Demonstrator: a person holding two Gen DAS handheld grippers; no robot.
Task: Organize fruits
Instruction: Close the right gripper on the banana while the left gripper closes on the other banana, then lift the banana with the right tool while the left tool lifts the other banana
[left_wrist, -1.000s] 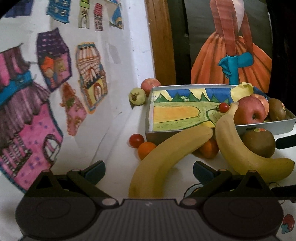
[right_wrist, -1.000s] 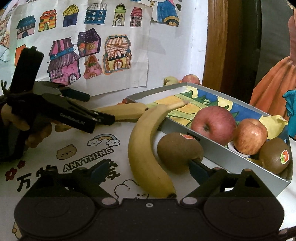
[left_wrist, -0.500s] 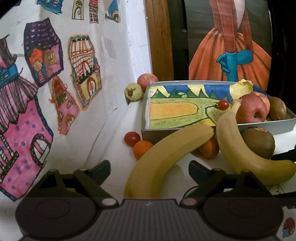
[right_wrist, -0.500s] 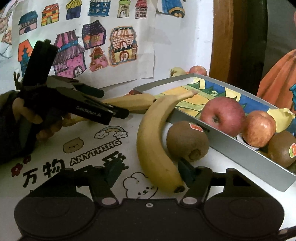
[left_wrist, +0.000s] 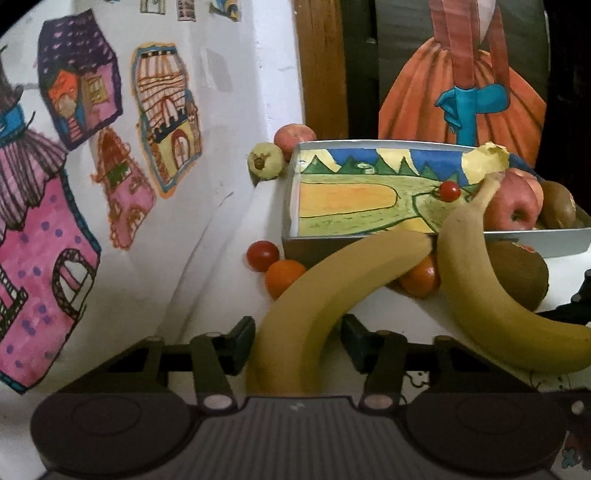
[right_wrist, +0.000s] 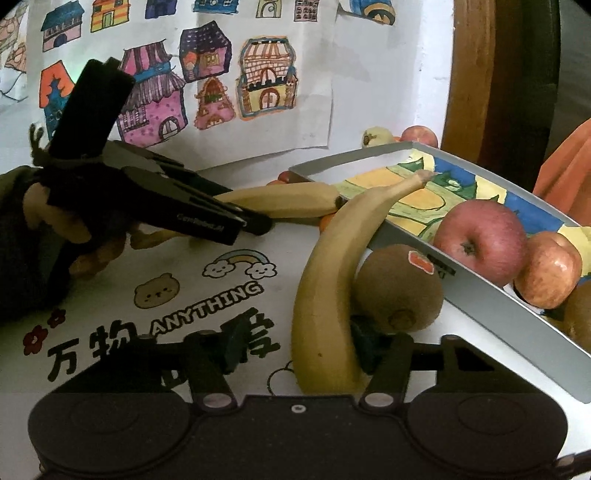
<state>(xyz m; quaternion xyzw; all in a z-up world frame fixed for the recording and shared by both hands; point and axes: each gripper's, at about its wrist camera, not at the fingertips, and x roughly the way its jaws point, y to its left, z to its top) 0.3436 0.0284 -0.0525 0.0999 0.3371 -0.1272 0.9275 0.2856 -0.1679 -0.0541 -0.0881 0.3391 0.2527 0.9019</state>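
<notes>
Two bananas lie on the table in front of a grey box (left_wrist: 535, 242) lined with a painted landscape. My left gripper (left_wrist: 297, 343) is shut on the near end of the left banana (left_wrist: 332, 280), a finger touching each side. My right gripper (right_wrist: 299, 349) stands open around the lower end of the second banana (right_wrist: 332, 280), with a gap on its left side. A kiwi (right_wrist: 399, 288) rests against that banana and the box wall (right_wrist: 498, 314). Two apples (right_wrist: 480, 243), another kiwi (left_wrist: 557, 206) and a cherry tomato (left_wrist: 448, 191) sit inside the box.
A cherry tomato (left_wrist: 262, 254) and two small oranges (left_wrist: 284, 277) lie by the box's front corner. A pale round fruit (left_wrist: 266, 162) and a reddish one (left_wrist: 293, 134) sit behind it against the wall of drawings. A person's hand (right_wrist: 74, 240) holds the left gripper.
Both grippers' fingers have narrowed. The left ones came in onto the left banana; the right ones moved forward and closer around the second banana.
</notes>
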